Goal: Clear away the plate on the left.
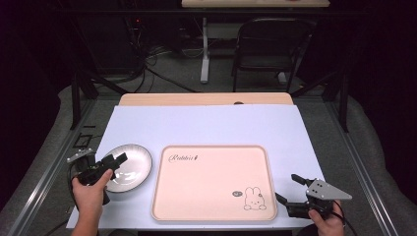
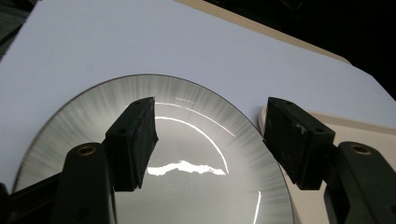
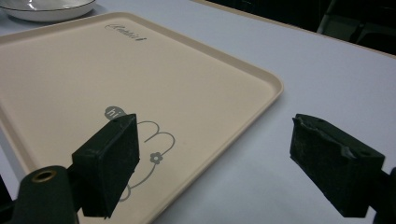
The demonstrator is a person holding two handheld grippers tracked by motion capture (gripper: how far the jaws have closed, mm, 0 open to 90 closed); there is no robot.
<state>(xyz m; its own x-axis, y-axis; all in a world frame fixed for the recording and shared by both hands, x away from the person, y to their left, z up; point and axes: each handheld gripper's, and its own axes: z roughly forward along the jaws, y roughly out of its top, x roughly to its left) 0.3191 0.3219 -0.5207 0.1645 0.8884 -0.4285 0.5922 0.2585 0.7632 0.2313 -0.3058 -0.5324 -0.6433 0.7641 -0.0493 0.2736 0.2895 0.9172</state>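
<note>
Down on the pale sheet (image 1: 206,123) covering the table sits a pink tray (image 1: 214,183) with a rabbit drawing (image 1: 254,199) in its near right corner, and a shiny plate (image 1: 129,167) lies just left of it. The left gripper (image 1: 111,163) hangs over the plate's near left part, jaws spread wide with nothing between them. The right gripper (image 1: 286,188) waits by the tray's near right corner, jaws likewise apart and empty, one over the tray edge, the other over the sheet.
</note>
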